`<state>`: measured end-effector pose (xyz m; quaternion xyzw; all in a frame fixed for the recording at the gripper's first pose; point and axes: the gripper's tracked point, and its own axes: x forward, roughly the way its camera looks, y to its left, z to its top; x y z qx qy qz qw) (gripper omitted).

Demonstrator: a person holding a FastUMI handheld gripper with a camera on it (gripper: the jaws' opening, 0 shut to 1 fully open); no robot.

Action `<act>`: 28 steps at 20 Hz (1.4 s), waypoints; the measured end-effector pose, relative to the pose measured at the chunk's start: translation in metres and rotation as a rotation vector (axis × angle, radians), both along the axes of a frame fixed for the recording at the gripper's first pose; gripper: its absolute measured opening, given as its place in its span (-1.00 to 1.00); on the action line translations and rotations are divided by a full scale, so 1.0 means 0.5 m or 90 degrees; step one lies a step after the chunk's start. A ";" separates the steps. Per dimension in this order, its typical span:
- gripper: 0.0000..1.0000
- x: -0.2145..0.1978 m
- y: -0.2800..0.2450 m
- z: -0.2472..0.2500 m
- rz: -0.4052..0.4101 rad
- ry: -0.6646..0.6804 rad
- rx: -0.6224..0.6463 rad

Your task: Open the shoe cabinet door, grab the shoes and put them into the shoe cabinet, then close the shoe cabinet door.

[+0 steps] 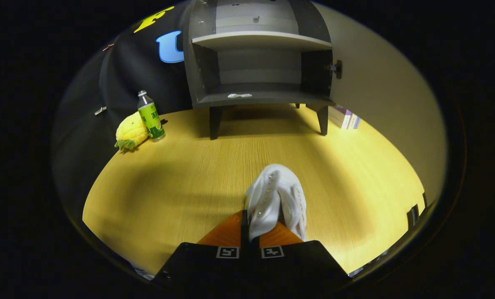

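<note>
- The gripper has its jaws pinching a white perforated shoe above the yellow wood-grain table.
- Beyond them, the dark grey legged shoe cabinet stands open; its lower compartment holds a small white scrap.
- A green-labelled plastic bottle touches a yellow plush pineapple left of the cabinet.

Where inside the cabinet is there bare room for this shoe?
Gripper is shut on the shoe. Cabinet door is open. Lower compartment is free right of the white bit; the shelf above looks bare too.
</note>
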<state>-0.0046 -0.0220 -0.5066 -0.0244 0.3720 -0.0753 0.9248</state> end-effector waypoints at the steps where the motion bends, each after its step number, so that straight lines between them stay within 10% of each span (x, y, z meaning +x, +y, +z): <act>1: -0.91 0.007 0.003 0.026 -0.001 -0.009 -0.002; 15: -0.91 0.293 0.011 0.560 0.001 -0.237 -0.042; 28: -0.92 0.717 -0.054 0.664 0.056 -0.312 -0.075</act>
